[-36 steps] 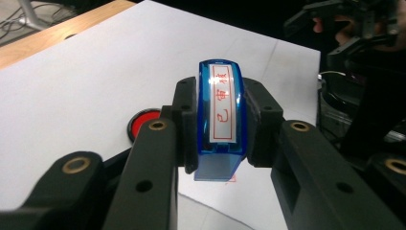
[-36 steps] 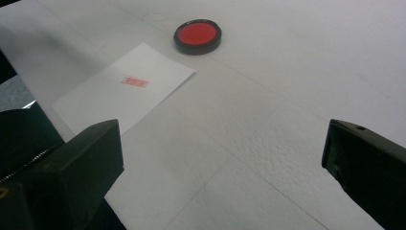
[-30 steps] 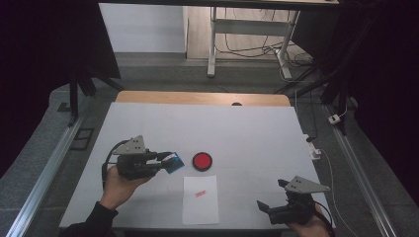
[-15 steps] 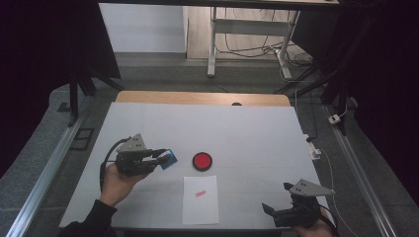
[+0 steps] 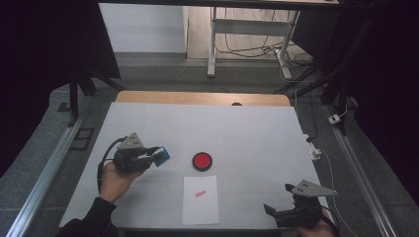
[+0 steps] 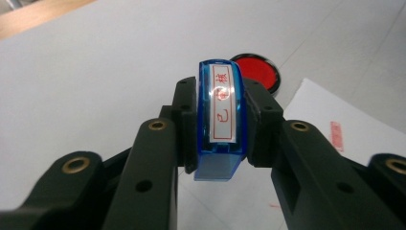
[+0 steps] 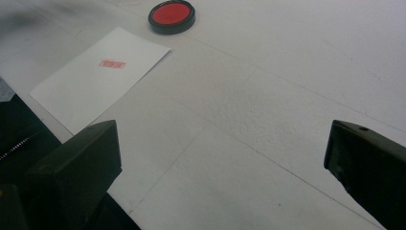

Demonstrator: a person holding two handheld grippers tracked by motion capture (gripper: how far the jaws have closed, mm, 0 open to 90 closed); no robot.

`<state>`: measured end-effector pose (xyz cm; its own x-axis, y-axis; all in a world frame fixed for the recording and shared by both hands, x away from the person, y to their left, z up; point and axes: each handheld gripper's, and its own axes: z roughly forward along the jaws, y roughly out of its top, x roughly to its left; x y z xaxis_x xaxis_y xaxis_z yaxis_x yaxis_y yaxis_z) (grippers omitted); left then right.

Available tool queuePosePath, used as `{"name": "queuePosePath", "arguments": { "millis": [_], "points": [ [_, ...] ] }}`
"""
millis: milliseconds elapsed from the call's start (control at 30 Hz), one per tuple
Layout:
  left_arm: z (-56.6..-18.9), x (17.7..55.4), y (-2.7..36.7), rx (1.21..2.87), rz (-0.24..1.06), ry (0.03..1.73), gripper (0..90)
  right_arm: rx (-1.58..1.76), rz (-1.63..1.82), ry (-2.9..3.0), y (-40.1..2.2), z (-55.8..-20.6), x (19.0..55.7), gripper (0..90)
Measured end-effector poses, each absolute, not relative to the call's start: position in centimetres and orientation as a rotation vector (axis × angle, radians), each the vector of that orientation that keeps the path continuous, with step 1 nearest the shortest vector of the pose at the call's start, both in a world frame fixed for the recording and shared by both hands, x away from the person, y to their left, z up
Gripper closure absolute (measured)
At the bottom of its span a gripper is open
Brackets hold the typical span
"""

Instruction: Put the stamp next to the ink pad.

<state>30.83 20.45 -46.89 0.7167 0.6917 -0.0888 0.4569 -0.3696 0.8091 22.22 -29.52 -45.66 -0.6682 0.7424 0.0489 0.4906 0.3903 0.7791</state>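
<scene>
Left gripper (image 5: 148, 157) lowered, fingers clamp one stamp (image 6: 220, 120) | right gripper (image 7: 220, 167) fingers wide, empty | one ink pad (image 5: 202, 161) | one paper (image 5: 200, 199)

The left gripper (image 5: 148, 157), its jaws clamped on the blue stamp (image 5: 161, 156), sits lower and closer to the person than before. The right gripper (image 5: 276, 213) has sunk toward the surface's (image 5: 257, 133) near edge.

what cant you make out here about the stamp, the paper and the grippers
- Blue stamp: its inking face, hidden in the left gripper view by its own body and the left gripper.
- Red mark on the paper: too small to read in the high view.
- Right gripper: cut off by the bottom edge.
</scene>
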Motion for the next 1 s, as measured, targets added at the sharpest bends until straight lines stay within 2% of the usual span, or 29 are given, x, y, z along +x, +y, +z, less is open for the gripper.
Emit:
{"name": "queuePosePath", "arguments": {
  "millis": [400, 1000],
  "points": [
    [-48.9, 32.0, 21.0, 2.075, 0.330, 0.923, 69.9, 1.068, 1.147, 2.368, -29.4, -45.7, 22.3, 0.0],
    [-50.9, 32.9, 20.5, 2.182, 0.328, 0.851, 69.8, 1.054, 1.132, 2.385, -29.3, -45.7, 22.3, 0.0]
  ]
}}
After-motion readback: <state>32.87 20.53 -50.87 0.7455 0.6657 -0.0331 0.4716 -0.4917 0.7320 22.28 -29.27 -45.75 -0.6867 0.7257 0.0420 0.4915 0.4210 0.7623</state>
